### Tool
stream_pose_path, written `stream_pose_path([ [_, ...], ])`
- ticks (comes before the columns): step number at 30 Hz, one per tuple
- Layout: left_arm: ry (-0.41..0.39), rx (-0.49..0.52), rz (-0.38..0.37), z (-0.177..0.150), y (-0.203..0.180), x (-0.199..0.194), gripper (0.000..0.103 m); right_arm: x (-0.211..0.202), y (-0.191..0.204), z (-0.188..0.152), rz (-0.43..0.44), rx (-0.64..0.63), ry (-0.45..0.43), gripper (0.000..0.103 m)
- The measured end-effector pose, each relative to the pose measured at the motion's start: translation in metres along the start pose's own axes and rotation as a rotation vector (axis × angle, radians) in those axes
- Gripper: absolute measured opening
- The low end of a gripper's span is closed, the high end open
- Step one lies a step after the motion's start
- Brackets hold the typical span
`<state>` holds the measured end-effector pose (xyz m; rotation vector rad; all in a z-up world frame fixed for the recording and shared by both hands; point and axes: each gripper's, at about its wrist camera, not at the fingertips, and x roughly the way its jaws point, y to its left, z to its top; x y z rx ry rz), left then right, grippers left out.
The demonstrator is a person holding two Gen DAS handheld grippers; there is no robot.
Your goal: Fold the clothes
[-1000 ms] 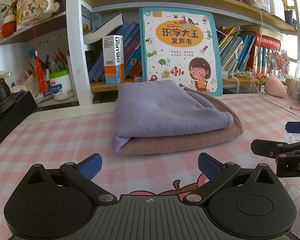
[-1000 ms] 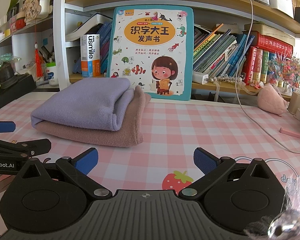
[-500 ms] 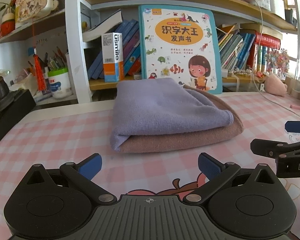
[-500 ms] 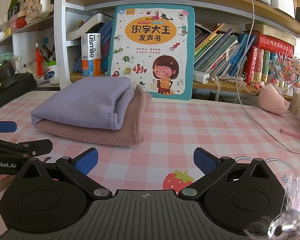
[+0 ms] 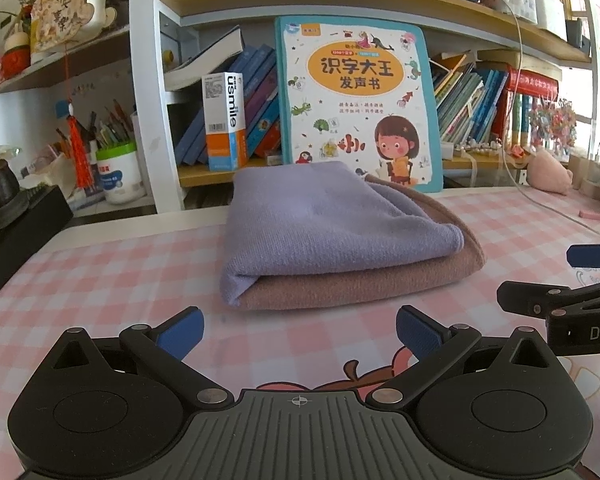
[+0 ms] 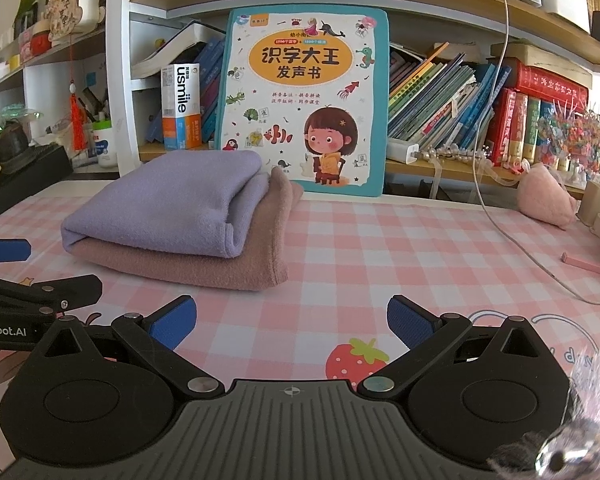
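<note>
Not much has changed since a second ago, tbh: both grippers sit pretty much where they were, and the folded stack only drifts a touch in the left wrist view, so the left gripper (image 5: pixel 298 330) seems to have nudged slightly. Going left to right in the left view: a white tub of pencils (image 5: pixel 120 174) sits back on the shelf by a red tassel (image 5: pixel 80 152), then an orange and white usmile box (image 5: pixel 225 120) stands upright in front of slanted books. In the middle is the task stuff, a lavender folded cloth (image 5: pixel 320 224) lying flat on top of a brownish-pink folded cloth (image 5: pixel 364 280), both resting on the pink checked table mat (image 5: pixel 100 272), with the brownish one sticking out past the lavender one on the right side. Right behind the stack a big teal-edged children's book (image 5: pixel 358 104) stands upright against the shelf. The left gripper's blue fingers are spread wide with nothing between them, just short of the stack's front edge and not touching it. Further right the right gripper (image 6: pixel 290 318) pokes in from the edge; in its own view its fingers are spread wide too, empty, over a strawberry print (image 6: pixel 356 356) on the mat, with the stack off to its left. Far right there's a pink plush thing (image 6: pixel 544 200) and a white cable (image 6: pixel 500 208) trailing across the mat.
</note>
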<state>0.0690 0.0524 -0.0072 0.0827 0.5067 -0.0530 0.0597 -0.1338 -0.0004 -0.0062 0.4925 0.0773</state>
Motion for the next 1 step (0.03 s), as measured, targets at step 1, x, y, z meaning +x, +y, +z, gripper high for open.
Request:
stream_pose_path([
  [1,0.002,0.0,0.003,0.0,-0.0001,0.0003,0.103,-0.0002,0.0001,-0.0002,0.0,0.0,0.0,0.102],
])
